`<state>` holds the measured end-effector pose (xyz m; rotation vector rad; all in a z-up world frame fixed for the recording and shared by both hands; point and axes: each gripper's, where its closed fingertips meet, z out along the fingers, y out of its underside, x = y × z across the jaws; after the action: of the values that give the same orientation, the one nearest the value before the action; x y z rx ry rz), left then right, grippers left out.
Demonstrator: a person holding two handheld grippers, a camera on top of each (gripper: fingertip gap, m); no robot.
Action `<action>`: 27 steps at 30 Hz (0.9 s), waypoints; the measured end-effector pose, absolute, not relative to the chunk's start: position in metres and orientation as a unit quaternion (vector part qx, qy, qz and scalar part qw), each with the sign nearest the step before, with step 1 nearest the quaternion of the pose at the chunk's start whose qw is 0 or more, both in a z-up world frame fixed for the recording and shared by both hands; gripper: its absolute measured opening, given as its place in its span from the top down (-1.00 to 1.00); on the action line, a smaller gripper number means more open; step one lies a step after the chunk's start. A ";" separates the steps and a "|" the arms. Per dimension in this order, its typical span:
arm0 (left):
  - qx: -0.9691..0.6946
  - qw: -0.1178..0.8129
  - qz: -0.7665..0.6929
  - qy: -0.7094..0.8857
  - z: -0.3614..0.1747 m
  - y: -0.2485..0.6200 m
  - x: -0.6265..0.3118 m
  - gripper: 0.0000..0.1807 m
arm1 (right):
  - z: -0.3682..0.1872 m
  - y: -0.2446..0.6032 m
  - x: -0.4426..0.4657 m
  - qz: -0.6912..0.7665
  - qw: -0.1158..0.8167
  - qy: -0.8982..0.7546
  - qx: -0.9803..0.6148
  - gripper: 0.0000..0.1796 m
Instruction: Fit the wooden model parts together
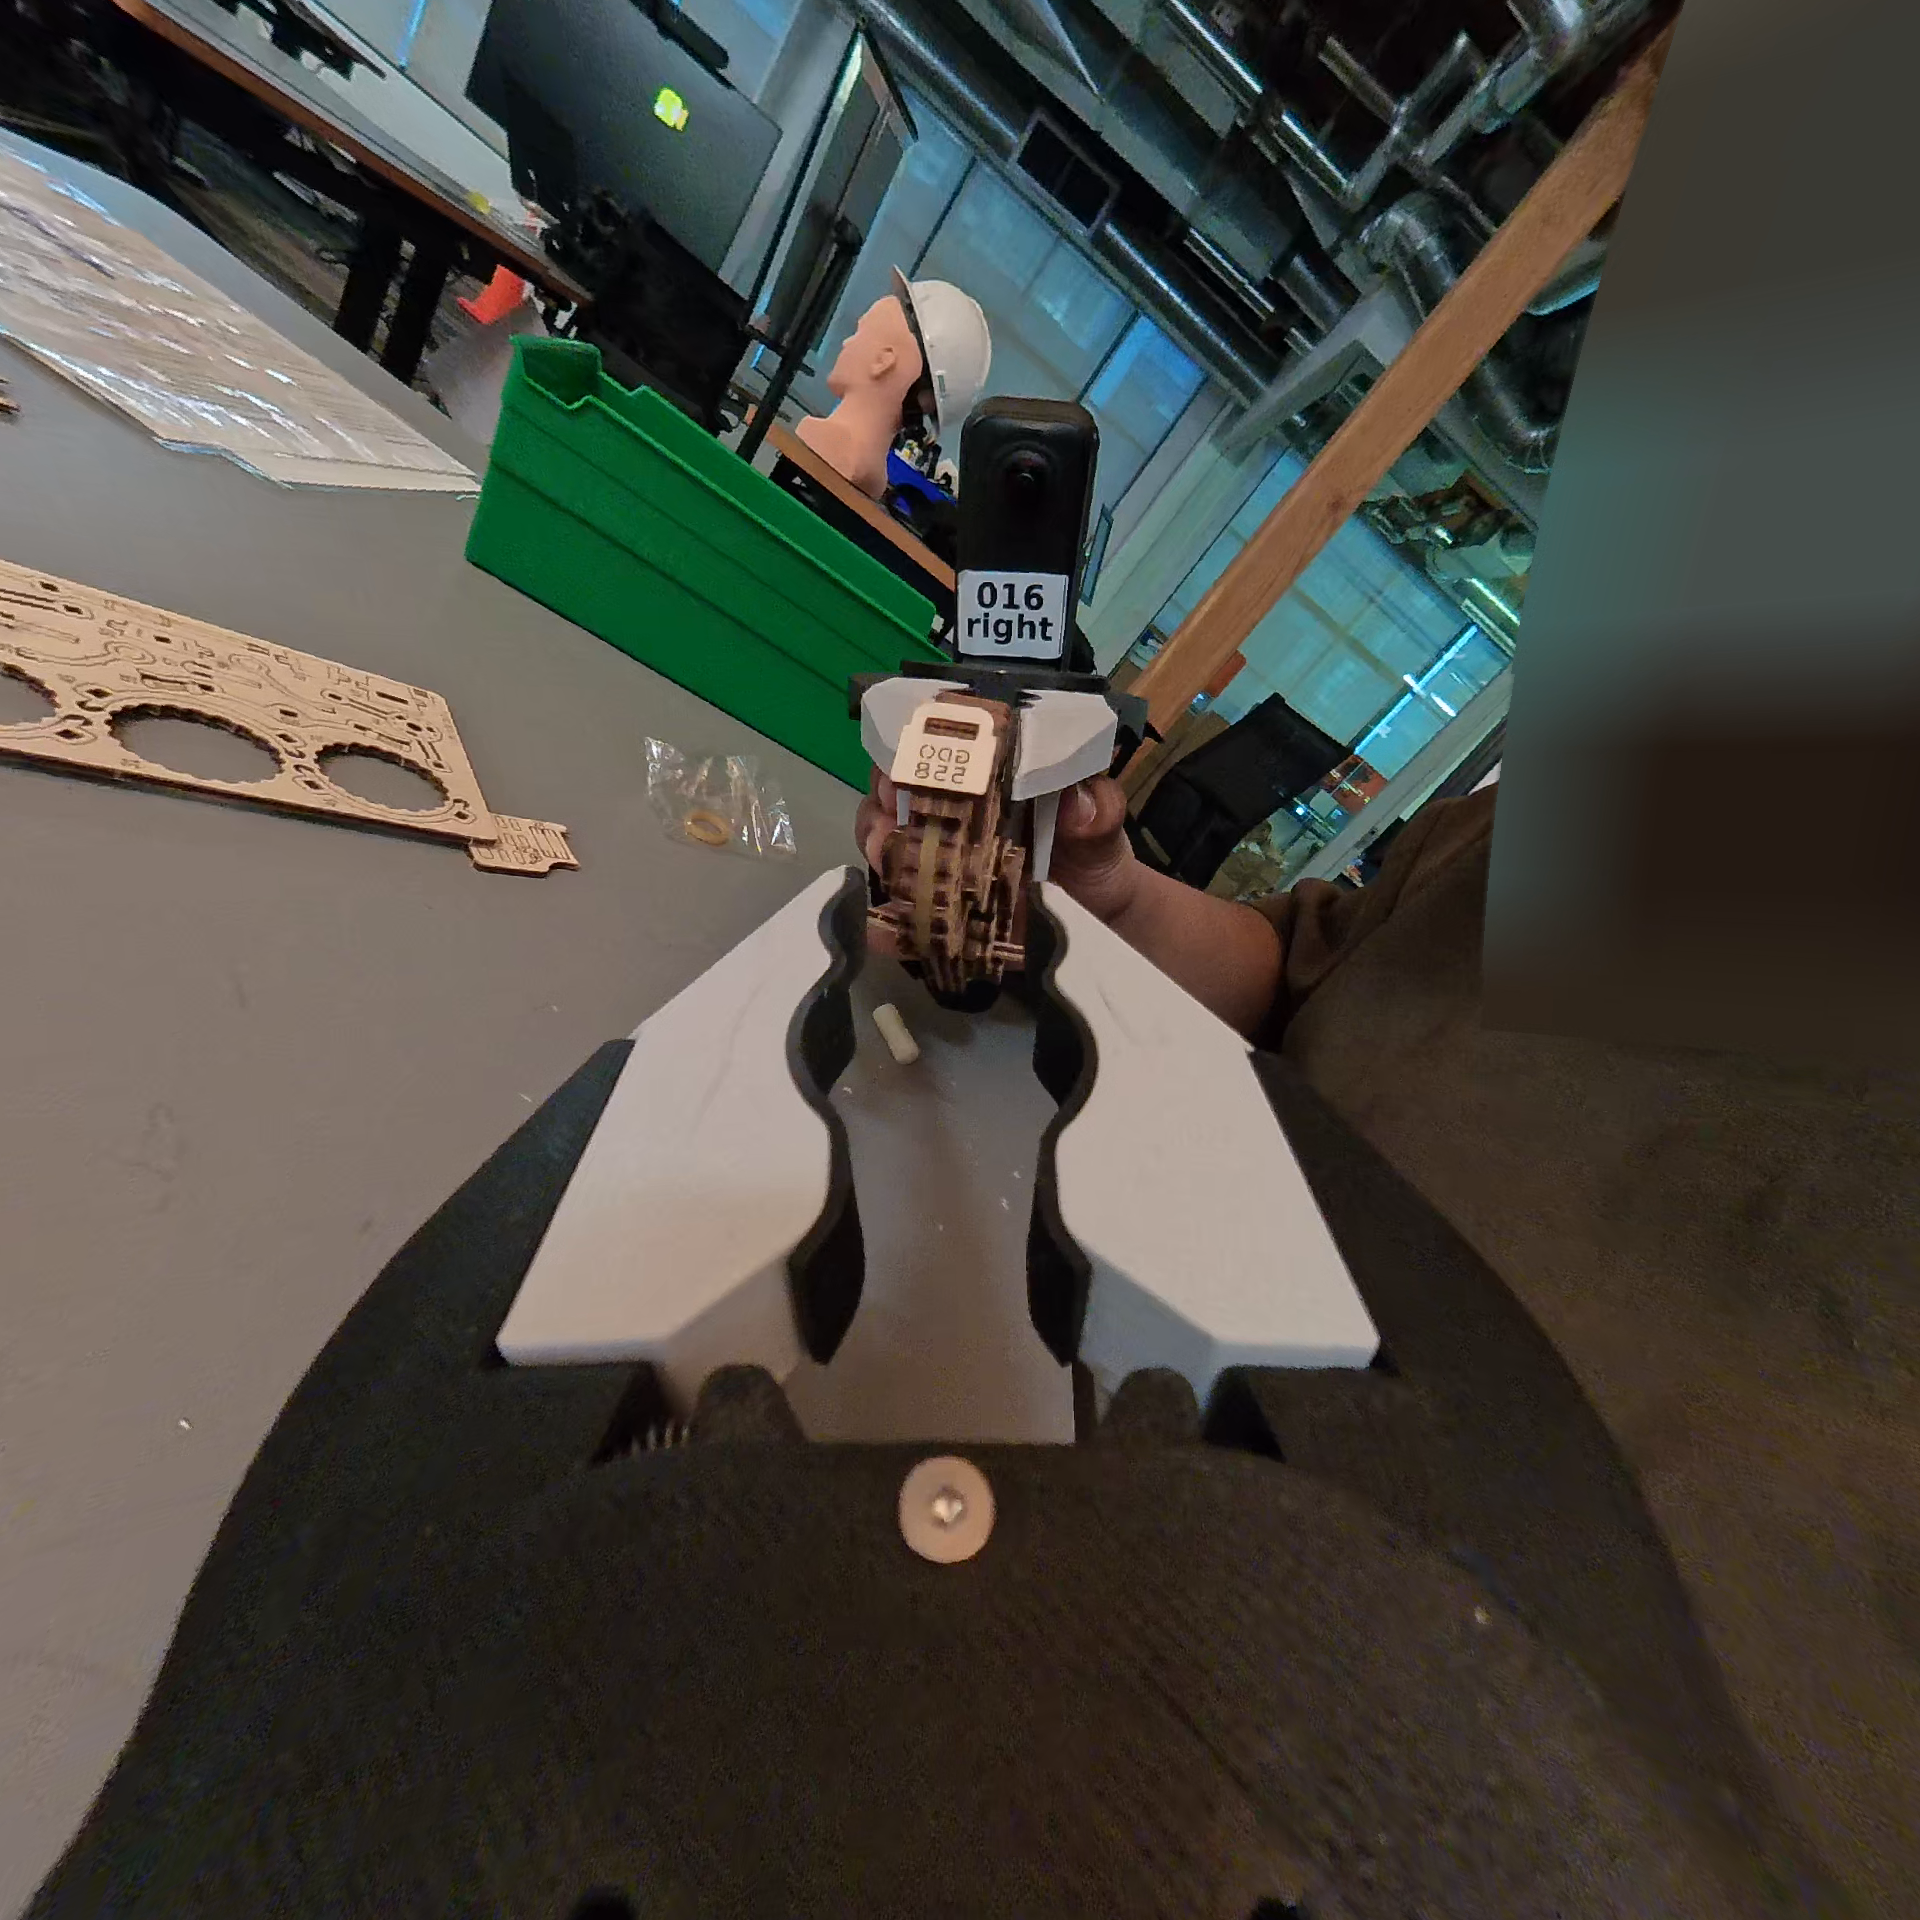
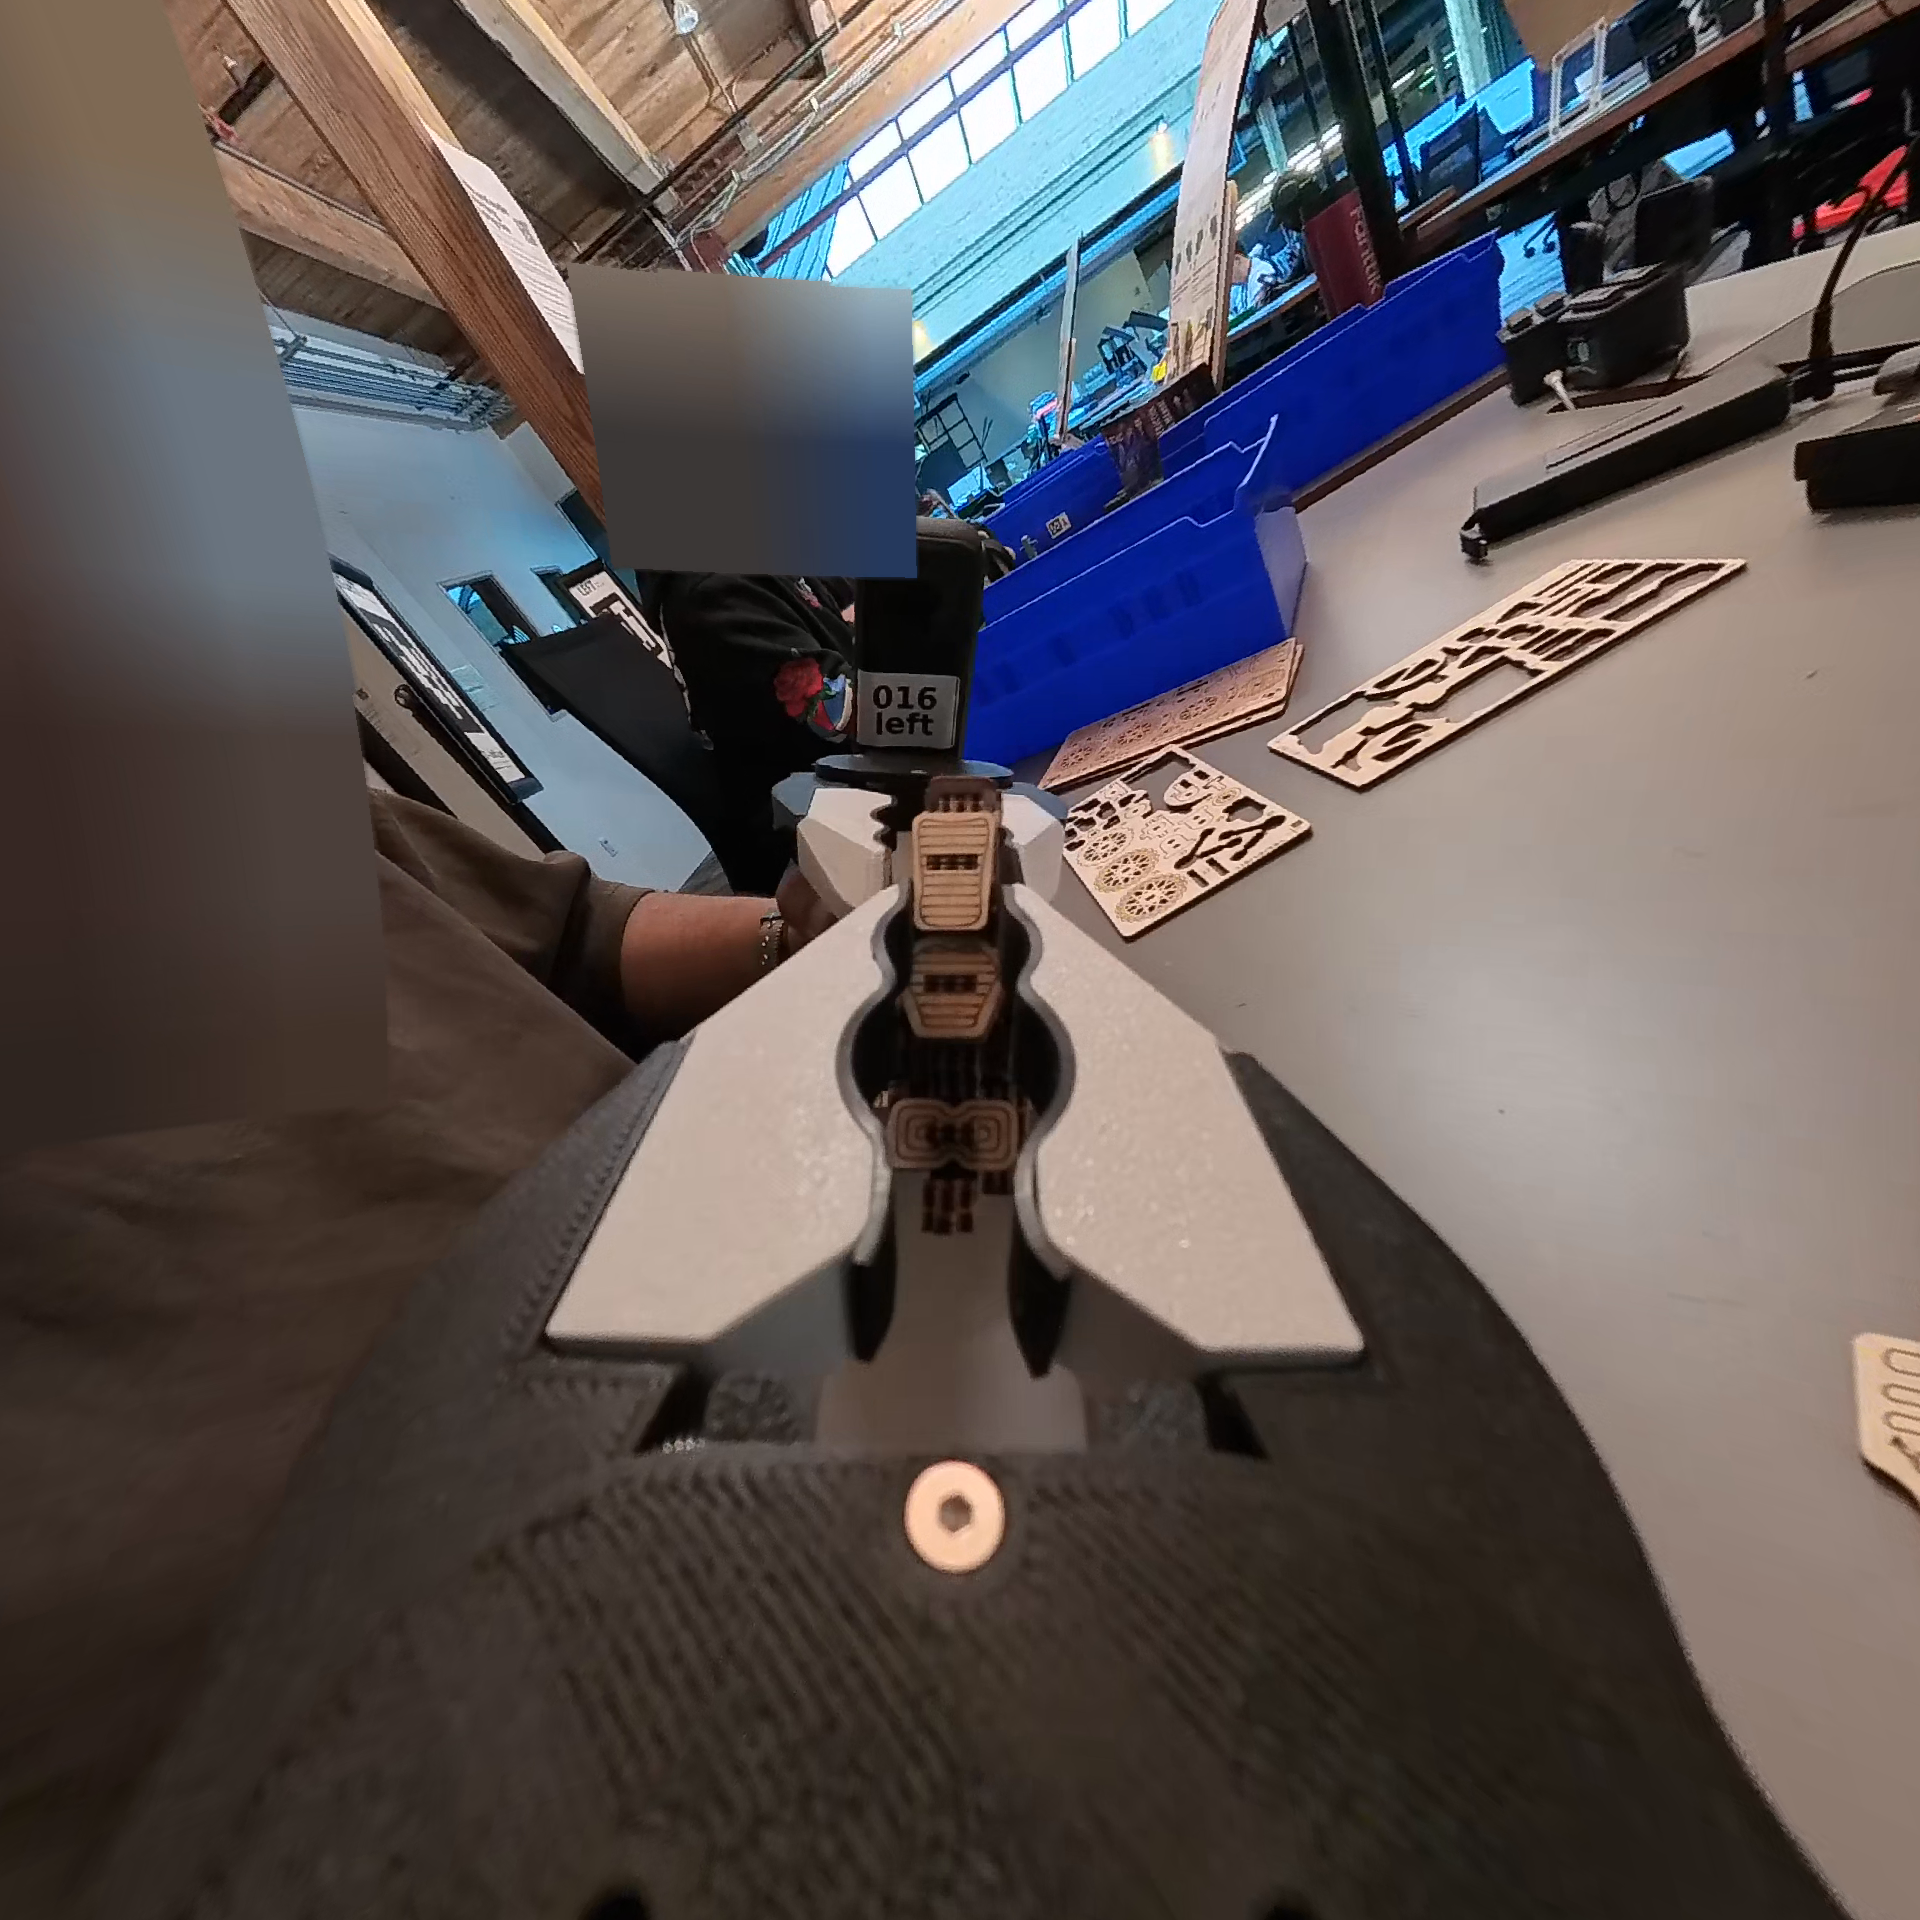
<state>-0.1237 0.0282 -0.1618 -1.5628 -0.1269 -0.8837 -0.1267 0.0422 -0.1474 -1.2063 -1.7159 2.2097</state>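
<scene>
The small laser-cut plywood model assembly, a layered pale-and-brown wooden body with gear-like discs (image 1: 951,883), sits up off the grey worktop (image 1: 312,1091), between the two tools. The right hand-held gripper (image 2: 951,997) has its grey fingers drawn in narrow around it, clamping the assembly along its length; slotted pale plates show in the gap between the fingers. The left hand-held gripper (image 1: 945,935) points at the model's far end with its fingers set moderately apart. Whether its fingertips press the wood or only flank it, I cannot tell from either view.

I judge this piece to be very light, stiff but fragile: thin plywood layers with fine teeth and tabs that would snap or delaminate under a hard squeeze. The safest hold looks to be across the flat outer faces of the body, as the right tool does, away from the gear teeth and the small protruding plate at the top. Any mating part likely needs a straight, gentle push, not a twist.

Much is hidden. The right tool's fingers cover the model's sides, and the joint being worked cannot be made out. A small white cylindrical peg (image 1: 896,1032) lies on the worktop below the left tool's fingers. To the left of that tool lie a punched-out plywood parts sheet (image 1: 239,717) and a clear plastic bag with a rubber band (image 1: 719,795).
</scene>
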 end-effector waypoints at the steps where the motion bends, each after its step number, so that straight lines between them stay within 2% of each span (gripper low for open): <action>1: -0.680 0.622 -0.384 -0.056 -0.161 0.028 -0.124 0.69 | -0.147 0.042 -0.127 0.725 0.046 -0.562 -0.396 0.86; 27: -0.666 0.641 -0.378 -0.049 -0.153 0.026 -0.125 0.73 | -0.156 0.032 -0.124 0.711 0.026 -0.582 -0.393 0.86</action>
<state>-0.1254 0.0256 -0.1528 -1.5180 -0.1125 -0.8622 -0.1240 0.0315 -0.1560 -1.2152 -1.7987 2.1990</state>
